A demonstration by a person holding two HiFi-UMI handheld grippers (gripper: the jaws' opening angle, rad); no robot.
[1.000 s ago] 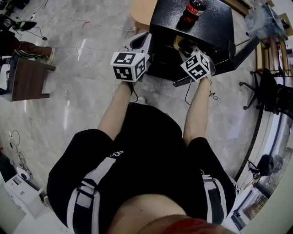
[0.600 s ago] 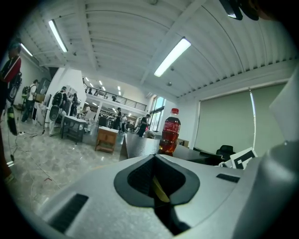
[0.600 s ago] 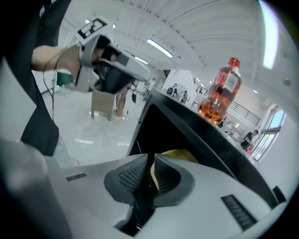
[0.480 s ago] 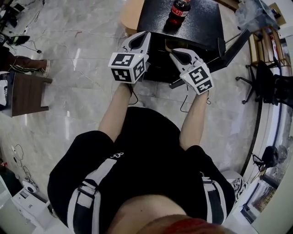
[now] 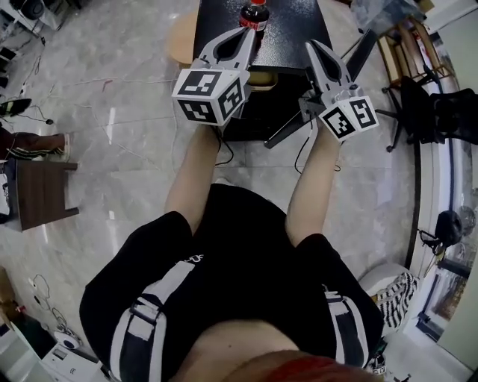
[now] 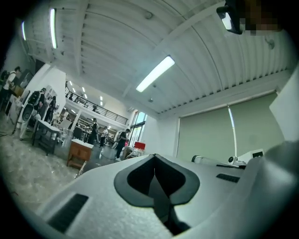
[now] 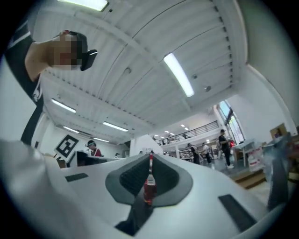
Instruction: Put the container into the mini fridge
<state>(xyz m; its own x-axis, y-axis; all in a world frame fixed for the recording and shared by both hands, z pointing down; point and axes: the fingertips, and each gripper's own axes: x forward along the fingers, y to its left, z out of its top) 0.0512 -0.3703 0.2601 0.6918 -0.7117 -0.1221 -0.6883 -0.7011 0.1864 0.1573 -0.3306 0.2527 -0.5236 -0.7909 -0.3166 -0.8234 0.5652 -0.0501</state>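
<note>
Marble floor (image 5: 112, 134), glossy and veined, surrounds the boxy matte-black mini fridge (image 5: 291, 30), whose door (image 5: 357, 54) hangs open. A red-labelled cola bottle (image 5: 254, 13) stands upright on the fridge's flat top. Just under that top, inside the open front, a tan strip shows, seemingly the container (image 5: 272, 77). The smooth white left gripper (image 6: 154, 158) and right gripper (image 7: 150, 156) hover in front of the fridge, both clenched and empty. The right leaves only a hairline slit.

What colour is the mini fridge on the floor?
The mini fridge is black; the head view shows it best.
</note>
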